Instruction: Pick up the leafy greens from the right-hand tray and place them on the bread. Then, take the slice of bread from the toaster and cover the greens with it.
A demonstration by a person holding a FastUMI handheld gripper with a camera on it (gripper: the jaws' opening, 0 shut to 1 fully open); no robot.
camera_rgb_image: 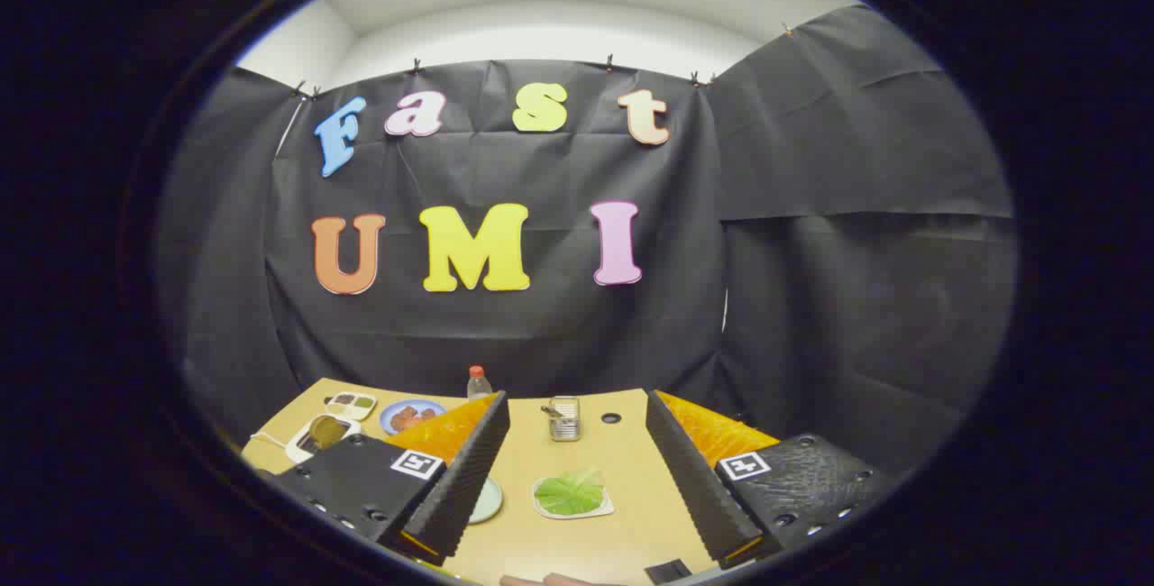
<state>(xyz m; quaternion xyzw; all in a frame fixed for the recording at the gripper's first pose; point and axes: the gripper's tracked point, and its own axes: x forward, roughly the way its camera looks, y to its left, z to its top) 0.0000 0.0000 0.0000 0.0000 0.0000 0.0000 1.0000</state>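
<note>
Now gripper [577, 478] wide open, leafy greens [570, 492] between fingers, untouched on tray [602, 508].

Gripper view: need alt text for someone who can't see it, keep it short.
The open gripper hangs above a tan table, its fingers either side of a white tray of leafy greens. Beyond them stands a small metal toaster; off to the left are a blue plate, a bottle and white dishes.

We held the gripper [577, 460] spread wide above the tan wooden table [622, 536], its fingers flanking the green leafy lettuce [570, 492] on a small white tray [602, 508], with the wire-sided metal toaster [564, 417] beyond.
</note>
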